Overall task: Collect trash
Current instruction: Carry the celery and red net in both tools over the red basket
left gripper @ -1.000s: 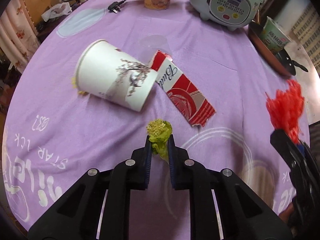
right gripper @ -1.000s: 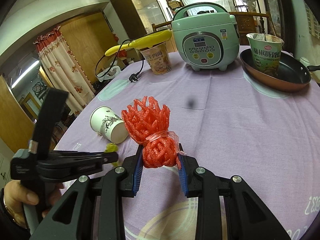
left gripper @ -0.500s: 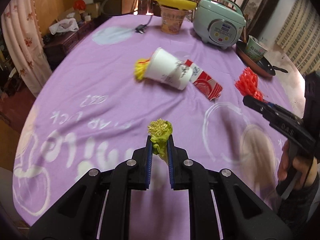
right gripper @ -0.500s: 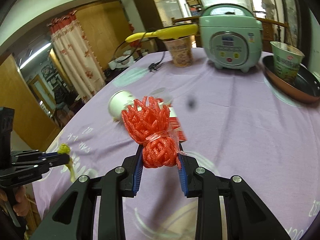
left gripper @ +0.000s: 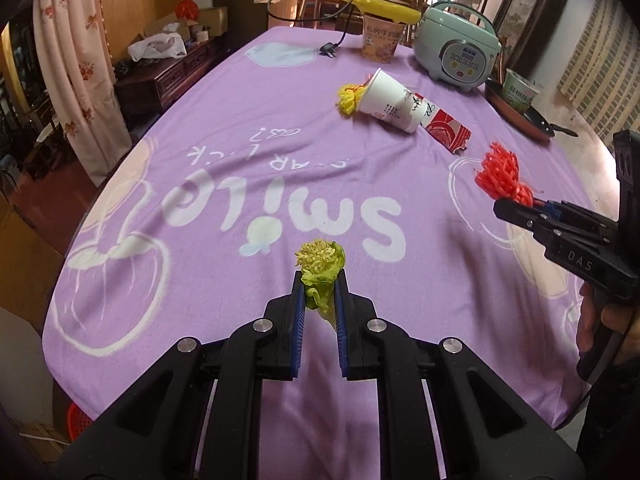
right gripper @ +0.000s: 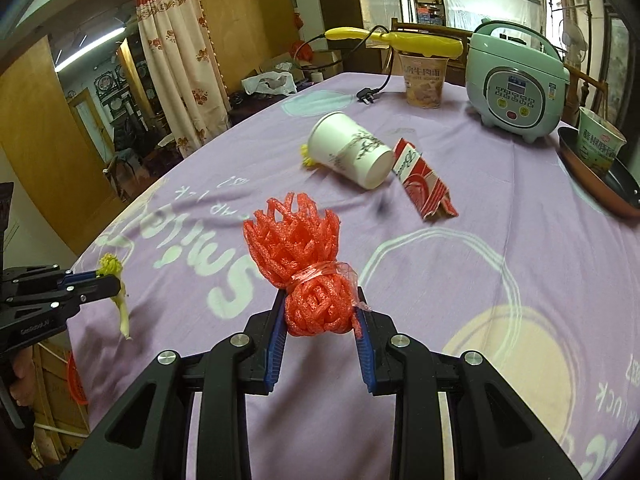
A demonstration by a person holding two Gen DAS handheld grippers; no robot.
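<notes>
The left gripper (left gripper: 319,288) pinches a yellow-green leafy vegetable scrap (left gripper: 320,268) above the purple printed tablecloth (left gripper: 280,160). The right gripper (right gripper: 320,312) clamps a bunched orange foam fruit net (right gripper: 304,264). Farther off, a white paper cup (right gripper: 352,152) lies tipped beside a torn red carton (right gripper: 424,184).

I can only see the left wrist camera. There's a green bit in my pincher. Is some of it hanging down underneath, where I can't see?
Observer: Yes. In the right wrist view, the green scrap has a long pale stalk dangling below the left gripper.
Child: Is the red fluffy thing in the other pincher held properly?
Observer: The right gripper squeezes the red foam net on its round lower ball, under a tied band. The frilly top sticks out free.
Child: Is anything else stuck on it?
Observer: A bit of clear plastic film pokes out at the tie.
</notes>
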